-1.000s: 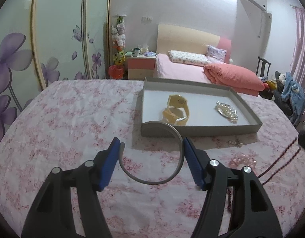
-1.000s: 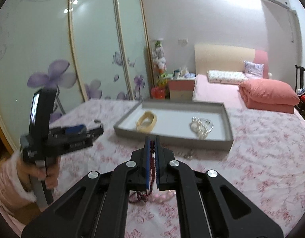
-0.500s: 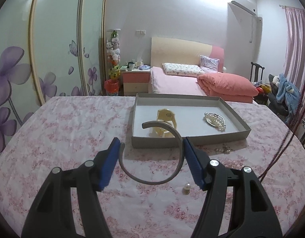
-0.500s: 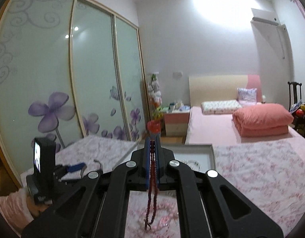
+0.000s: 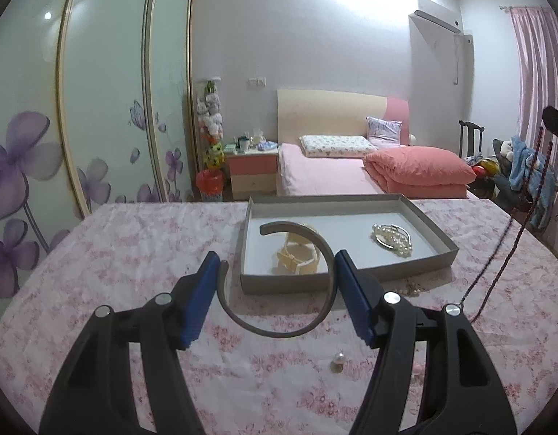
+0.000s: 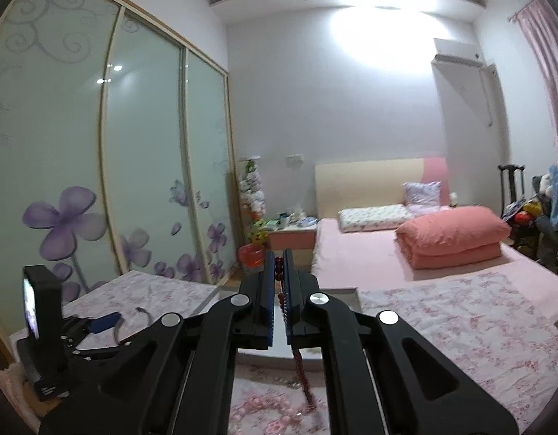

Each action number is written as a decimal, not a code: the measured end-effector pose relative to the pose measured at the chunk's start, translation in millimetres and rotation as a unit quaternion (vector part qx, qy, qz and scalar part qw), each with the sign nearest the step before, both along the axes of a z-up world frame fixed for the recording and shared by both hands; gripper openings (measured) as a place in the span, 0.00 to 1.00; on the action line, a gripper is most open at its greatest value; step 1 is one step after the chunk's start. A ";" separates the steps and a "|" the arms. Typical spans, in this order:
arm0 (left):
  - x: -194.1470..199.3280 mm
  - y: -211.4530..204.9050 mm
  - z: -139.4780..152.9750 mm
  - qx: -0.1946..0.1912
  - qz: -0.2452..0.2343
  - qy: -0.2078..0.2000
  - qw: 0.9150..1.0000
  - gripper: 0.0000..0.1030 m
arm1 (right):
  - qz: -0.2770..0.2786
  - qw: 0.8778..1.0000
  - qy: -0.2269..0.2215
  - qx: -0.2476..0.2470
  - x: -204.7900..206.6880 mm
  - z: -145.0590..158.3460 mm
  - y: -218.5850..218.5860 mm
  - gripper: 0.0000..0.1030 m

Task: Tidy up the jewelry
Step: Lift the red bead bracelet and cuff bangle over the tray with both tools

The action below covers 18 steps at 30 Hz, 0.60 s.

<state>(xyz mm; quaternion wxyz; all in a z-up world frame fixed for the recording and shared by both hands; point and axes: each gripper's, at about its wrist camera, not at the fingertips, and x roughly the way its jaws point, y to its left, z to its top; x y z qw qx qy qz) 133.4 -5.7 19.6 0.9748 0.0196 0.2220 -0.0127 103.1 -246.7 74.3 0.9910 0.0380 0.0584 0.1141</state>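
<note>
Left gripper: jaws wide apart, blue pads pressing the two sides of a thin grey open-ended metal bangle, so it's gripped across its width. The bangle's closed curve sits low between the fingers; its open end arcs up ahead of the tips, over the near wall of the shallow grey cardboard tray. The gripper is held above the pink floral tablecloth, tray straight ahead of it.

In the tray: cream-yellow strap watch just beyond the right fingertip, pearl hair clip further right. Small loose pearl bead on the cloth below the right finger.

Right gripper: jaws nearly closed, pinching a dark red beaded necklace that hangs down below the fingers, raised off the table. In the left view the same strand dangles far right of the left gripper. Pink bead string lies on the cloth under the right gripper.
</note>
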 end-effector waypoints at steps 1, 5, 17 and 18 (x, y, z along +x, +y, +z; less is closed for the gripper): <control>-0.9 -1.9 1.2 0.005 0.001 -0.007 1.000 0.61 | -0.005 1.000 -0.005 -0.002 -0.5 0.5 1.0 0.05; -4.6 -8.1 5.8 0.025 0.007 -0.032 0.999 0.61 | -0.019 0.999 -0.026 -0.008 -2.6 2.7 2.0 0.05; -10.2 -17.6 11.0 0.045 0.006 -0.066 0.997 0.61 | -0.020 0.999 -0.050 -0.005 -9.0 6.0 2.9 0.05; -9.9 -17.1 10.8 0.044 0.006 -0.065 0.997 0.61 | -0.020 0.999 -0.049 -0.004 -9.1 6.0 2.5 0.05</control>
